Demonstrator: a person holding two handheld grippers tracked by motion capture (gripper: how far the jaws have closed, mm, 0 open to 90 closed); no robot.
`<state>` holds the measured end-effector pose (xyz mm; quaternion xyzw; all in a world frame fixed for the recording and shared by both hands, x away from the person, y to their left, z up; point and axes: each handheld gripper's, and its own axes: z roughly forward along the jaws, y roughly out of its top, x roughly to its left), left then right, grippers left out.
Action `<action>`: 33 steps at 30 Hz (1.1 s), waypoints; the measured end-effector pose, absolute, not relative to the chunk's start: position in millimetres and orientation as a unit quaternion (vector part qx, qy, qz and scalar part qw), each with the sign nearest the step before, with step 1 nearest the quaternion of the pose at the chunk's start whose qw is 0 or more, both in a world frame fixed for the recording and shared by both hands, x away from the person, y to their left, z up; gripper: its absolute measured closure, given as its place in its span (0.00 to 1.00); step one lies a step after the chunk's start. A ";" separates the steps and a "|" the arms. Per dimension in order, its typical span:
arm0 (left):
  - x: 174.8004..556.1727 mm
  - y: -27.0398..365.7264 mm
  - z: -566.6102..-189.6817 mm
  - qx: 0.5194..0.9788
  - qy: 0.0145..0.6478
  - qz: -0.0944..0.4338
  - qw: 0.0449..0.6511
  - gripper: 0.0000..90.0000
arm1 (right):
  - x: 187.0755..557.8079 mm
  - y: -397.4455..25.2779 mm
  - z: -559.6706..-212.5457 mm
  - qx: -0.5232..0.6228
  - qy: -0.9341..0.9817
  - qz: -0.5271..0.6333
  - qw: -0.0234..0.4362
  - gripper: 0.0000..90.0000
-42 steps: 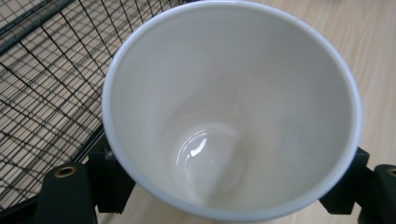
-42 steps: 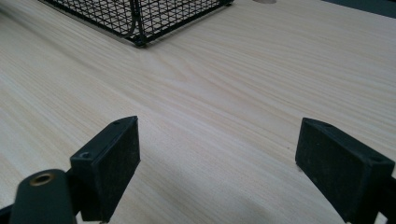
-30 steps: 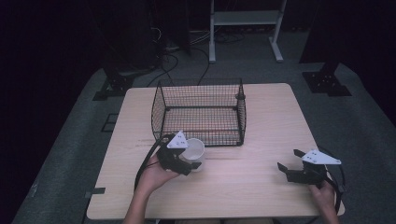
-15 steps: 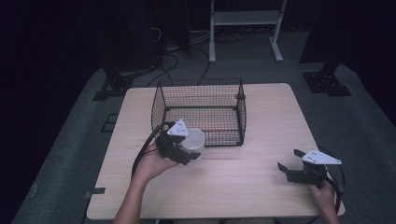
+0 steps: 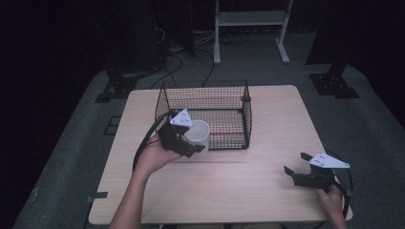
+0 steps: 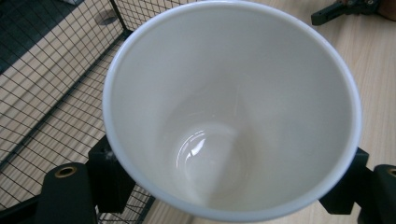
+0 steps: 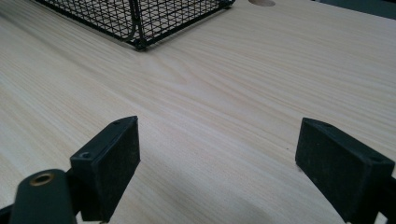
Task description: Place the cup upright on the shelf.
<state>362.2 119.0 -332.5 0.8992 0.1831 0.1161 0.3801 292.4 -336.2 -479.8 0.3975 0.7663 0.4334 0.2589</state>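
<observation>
The left tongs [image 5: 193, 143] are clamped on a white cup [image 5: 197, 134], one black jaw on each side of its wall; in the left gripper view the cup [image 6: 232, 109] shows its open mouth and a bare, glossy bottom. The cup is held above the tabletop [image 5: 224, 191], against the near left corner of a black wire basket [image 5: 236, 107], whose mesh [image 6: 42, 93] runs just beside the rim. The right tongs [image 5: 295, 172] sit low at the near right of the tabletop, well apart from the basket, their jaws spread wide with nothing between them but bare pale wood [image 7: 219, 140]; the basket's corner [image 7: 140, 28] lies farther off.
</observation>
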 end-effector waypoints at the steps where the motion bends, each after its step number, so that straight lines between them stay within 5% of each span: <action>1: 363.5 118.7 -330.9 0.900 0.183 0.116 0.378 0.24 | 292.4 -336.3 -479.8 0.398 0.766 0.434 0.259 0.15; 33: 434.8 115.3 -298.0 0.900 0.212 0.113 0.363 0.24 | 292.6 -337.6 -479.7 0.400 0.763 0.438 0.258 0.15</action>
